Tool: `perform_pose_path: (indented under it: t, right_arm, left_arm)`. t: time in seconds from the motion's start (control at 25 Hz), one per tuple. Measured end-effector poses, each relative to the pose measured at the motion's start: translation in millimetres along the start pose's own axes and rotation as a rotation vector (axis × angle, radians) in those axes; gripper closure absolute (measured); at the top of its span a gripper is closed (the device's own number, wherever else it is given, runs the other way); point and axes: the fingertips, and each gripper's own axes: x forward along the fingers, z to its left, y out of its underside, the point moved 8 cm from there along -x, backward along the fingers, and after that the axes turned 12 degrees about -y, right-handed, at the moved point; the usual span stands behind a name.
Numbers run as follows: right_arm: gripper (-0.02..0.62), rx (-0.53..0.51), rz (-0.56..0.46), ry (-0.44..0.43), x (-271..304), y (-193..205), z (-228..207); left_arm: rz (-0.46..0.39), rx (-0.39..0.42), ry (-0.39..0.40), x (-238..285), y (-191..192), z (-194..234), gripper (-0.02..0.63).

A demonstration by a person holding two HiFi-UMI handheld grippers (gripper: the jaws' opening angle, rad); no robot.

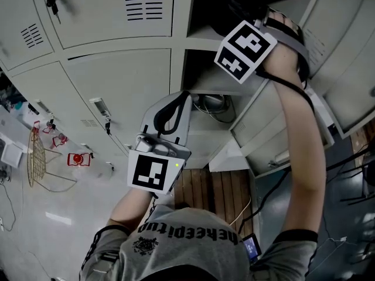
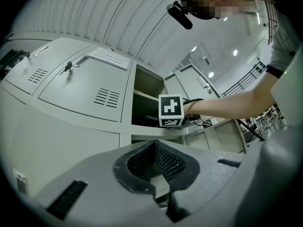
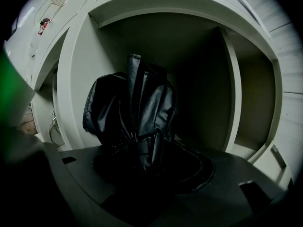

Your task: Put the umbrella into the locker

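Note:
A black folded umbrella (image 3: 137, 108) sticks forward out of my right gripper (image 3: 151, 162), whose jaws are shut on its lower end. Its bunched fabric reaches into the open locker compartment (image 3: 75, 79), clear of the back wall. In the head view only the right gripper's marker cube (image 1: 245, 50) shows at the mouth of that dark compartment (image 1: 234, 2); the jaws and the umbrella are hidden inside. My left gripper (image 1: 174, 111) hangs lower, in front of the lockers, with its pads (image 2: 163, 164) together on nothing. From there the right cube (image 2: 171, 110) shows at the compartment's shelf.
The open door (image 1: 340, 51) stands to the right of my right arm. Below is another open compartment with cables (image 1: 214, 104). Closed locker doors (image 1: 117, 10) lie to the left, one with keys (image 1: 53, 3). A wire basket (image 1: 36, 157) lies on the floor.

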Motion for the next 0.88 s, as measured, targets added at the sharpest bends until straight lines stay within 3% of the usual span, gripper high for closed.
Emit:
perform_pose_path:
  t: [0.36,0.88]
  right_arm:
    - [0.342,0.016,-0.019,-0.105,13,-12,-7]
    - [0.31,0.087,-0.046,-0.142,28,-19,-15]
  left_arm:
    - [0.011,0.007,-0.02,-1,2,5,0.601]
    - [0.013,0.026,-0.049,-2,3,8,0.601]
